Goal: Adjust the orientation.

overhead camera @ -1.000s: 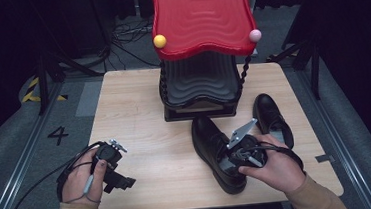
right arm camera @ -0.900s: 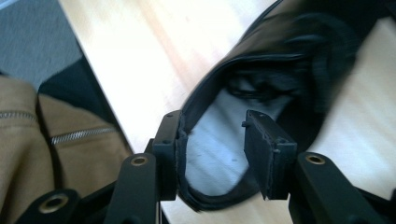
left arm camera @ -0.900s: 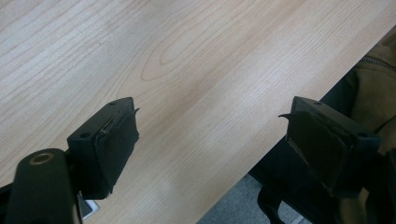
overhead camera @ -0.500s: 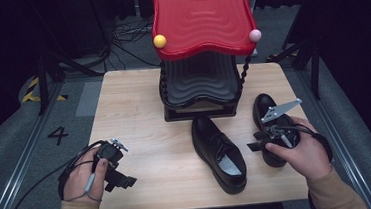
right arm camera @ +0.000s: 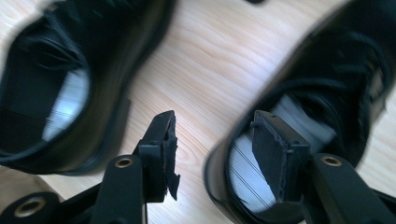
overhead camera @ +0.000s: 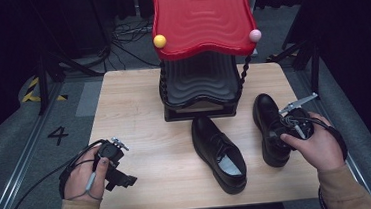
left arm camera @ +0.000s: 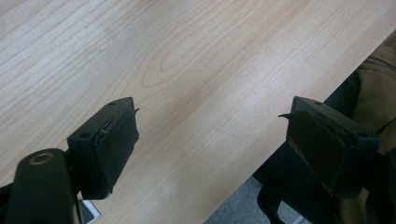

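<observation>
The right gripper [right arm camera: 212, 154] hangs part-open astride the heel rim of the right shoe [overhead camera: 271, 128], gripping nothing. The left gripper [left arm camera: 212, 140] gapes wide over the bare table [overhead camera: 139, 118].

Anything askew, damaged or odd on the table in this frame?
The two black leather shoes aren't set as a neat pair: the middle shoe lies angled, toe toward the black-and-red tiered rack, while the right shoe lies straighter. The right gripper, open, straddles the right shoe's heel rim. No spill or damage.
</observation>
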A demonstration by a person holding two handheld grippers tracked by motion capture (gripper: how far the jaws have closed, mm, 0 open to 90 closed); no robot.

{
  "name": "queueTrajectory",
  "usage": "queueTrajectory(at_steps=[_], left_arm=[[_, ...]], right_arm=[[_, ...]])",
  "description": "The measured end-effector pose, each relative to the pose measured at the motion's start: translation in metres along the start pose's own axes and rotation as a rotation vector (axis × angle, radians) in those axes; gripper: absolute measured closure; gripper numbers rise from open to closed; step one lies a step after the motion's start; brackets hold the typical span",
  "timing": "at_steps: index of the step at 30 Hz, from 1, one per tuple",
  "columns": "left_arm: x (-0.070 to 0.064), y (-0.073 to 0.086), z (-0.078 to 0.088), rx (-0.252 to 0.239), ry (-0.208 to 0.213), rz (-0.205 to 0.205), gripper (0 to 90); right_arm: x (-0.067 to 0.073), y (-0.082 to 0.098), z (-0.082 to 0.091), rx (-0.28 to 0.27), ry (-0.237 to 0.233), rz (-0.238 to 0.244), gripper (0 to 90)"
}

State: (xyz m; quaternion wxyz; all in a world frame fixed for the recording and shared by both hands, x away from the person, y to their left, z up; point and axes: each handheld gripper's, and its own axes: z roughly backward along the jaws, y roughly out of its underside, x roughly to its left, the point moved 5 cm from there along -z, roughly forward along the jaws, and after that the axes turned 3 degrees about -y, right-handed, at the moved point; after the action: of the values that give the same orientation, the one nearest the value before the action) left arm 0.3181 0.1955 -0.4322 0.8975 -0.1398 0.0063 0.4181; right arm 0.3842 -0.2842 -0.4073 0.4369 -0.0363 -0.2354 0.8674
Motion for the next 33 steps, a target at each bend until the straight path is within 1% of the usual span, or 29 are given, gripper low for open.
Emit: queueTrajectory(at_steps=[5, 8, 11, 12, 13, 16, 19, 22, 23, 26, 27, 28, 29, 30, 31, 33], left_arm=[[-0.001, -0.001, 0.000, 0.000, 0.001, 0.000, 17.1], [-0.001, -0.001, -0.001, 0.005, 0.002, 0.002, 17.1], [0.000, -0.001, -0.001, 0.004, 0.003, 0.001, 17.1], [0.000, -0.001, -0.001, 0.004, 0.002, 0.002, 17.1], [0.000, -0.001, -0.001, 0.004, 0.002, 0.002, 17.1], [0.001, -0.001, -0.001, 0.002, 0.002, 0.003, 17.1], [0.000, -0.001, -0.001, 0.004, 0.003, 0.001, 17.1], [0.000, -0.001, -0.001, 0.002, 0.003, 0.001, 17.1], [0.000, -0.001, -0.001, 0.002, 0.003, 0.001, 17.1], [0.000, -0.001, -0.001, 0.000, 0.005, 0.001, 17.1], [0.000, -0.001, -0.001, -0.001, 0.005, 0.001, 17.1], [0.000, -0.001, -0.001, -0.002, 0.004, 0.001, 17.1], [0.001, -0.001, -0.001, -0.003, 0.004, 0.002, 17.1], [0.001, -0.001, -0.001, -0.003, 0.004, 0.002, 17.1], [0.001, -0.001, -0.001, -0.003, 0.003, 0.003, 17.1], [0.001, -0.001, 0.000, -0.002, 0.003, 0.003, 17.1]], right_arm=[[-0.012, 0.007, -0.008, 0.041, -0.002, -0.046, 48.7], [-0.017, 0.008, -0.013, 0.051, -0.002, -0.051, 48.5], [-0.022, 0.012, -0.022, 0.077, -0.009, -0.068, 48.6], [-0.024, 0.013, -0.024, 0.090, -0.014, -0.077, 49.6], [-0.024, 0.013, -0.024, 0.090, -0.014, -0.077, 49.6], [-0.025, 0.017, -0.032, 0.127, -0.044, -0.105, 53.1], [-0.022, 0.020, -0.039, 0.181, -0.060, -0.100, 55.5], [-0.019, 0.023, -0.046, 0.225, -0.071, -0.086, 60.5], [-0.019, 0.023, -0.046, 0.225, -0.071, -0.086, 60.5], [-0.015, 0.025, -0.055, 0.271, -0.080, -0.070, 69.5], [-0.014, 0.025, -0.056, 0.278, -0.095, -0.066, 73.2], [-0.014, 0.025, -0.056, 0.283, -0.090, -0.059, 74.4], [-0.013, 0.025, -0.056, 0.278, -0.099, -0.054, 80.1], [-0.013, 0.025, -0.056, 0.278, -0.099, -0.054, 80.1], [-0.011, 0.024, -0.055, 0.281, -0.099, -0.041, 81.0], [-0.011, 0.025, -0.055, 0.281, -0.092, -0.039, 81.8]])
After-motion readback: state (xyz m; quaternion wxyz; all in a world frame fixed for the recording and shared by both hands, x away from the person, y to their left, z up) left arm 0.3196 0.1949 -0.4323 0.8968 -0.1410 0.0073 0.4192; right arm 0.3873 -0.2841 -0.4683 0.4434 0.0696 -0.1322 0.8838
